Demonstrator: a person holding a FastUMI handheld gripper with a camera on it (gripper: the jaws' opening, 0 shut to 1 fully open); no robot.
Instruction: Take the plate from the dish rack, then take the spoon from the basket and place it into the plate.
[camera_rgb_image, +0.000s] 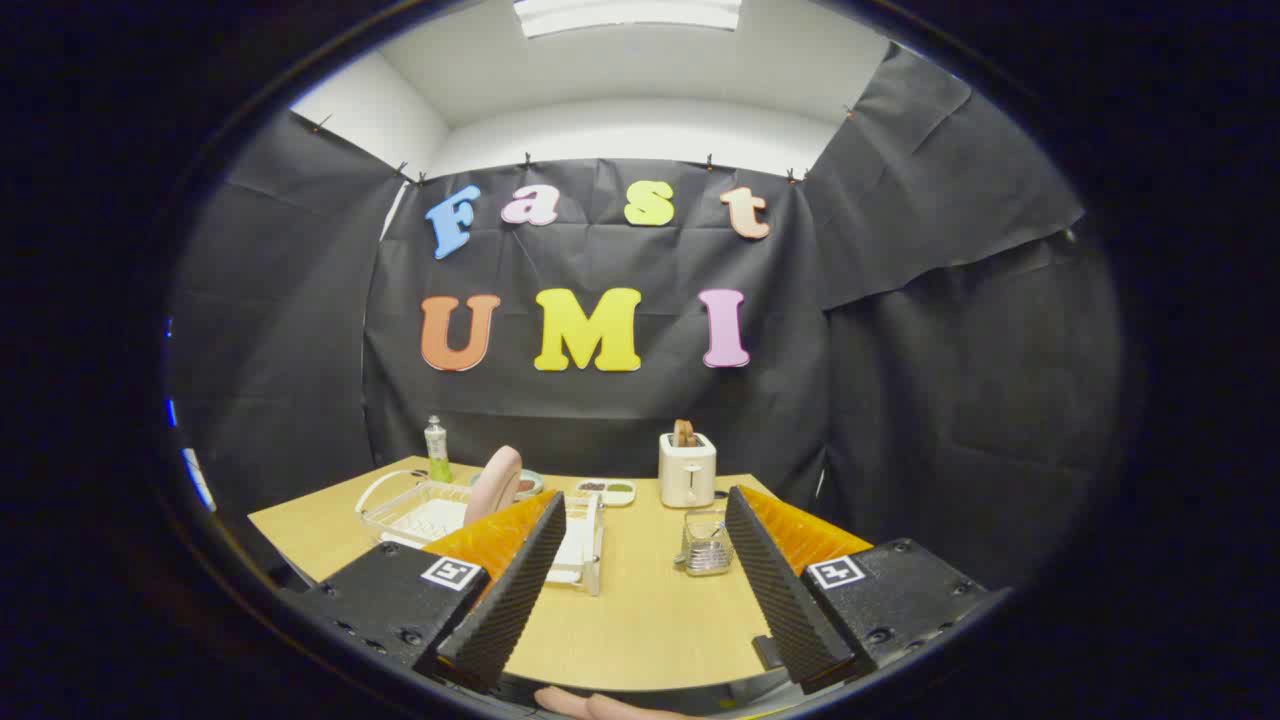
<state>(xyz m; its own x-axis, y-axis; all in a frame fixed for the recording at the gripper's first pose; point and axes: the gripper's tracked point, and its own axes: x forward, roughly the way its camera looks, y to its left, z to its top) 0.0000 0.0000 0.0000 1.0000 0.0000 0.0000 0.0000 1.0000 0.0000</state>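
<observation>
Gripper (645, 505) spread wide, empty, over wood-grain tabletop (640, 610). Round pink plate (493, 483) upright in wire dish rack (420, 510) beyond left finger; mesh basket (707, 548) ahead.

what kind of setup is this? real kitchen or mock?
Likely a mock kitchen in a recording booth, not a real one: black cloth walls surround a light wooden table holding a white toaster and a white wire dish rack with a pink plate. The gripper is open above the table.

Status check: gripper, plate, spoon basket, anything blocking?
Gripper open, nothing between fingers, above table. Plate upright in dish rack, ahead by one finger. Basket ahead by the other; contents unclear. Path looks clear; toaster further back.
</observation>
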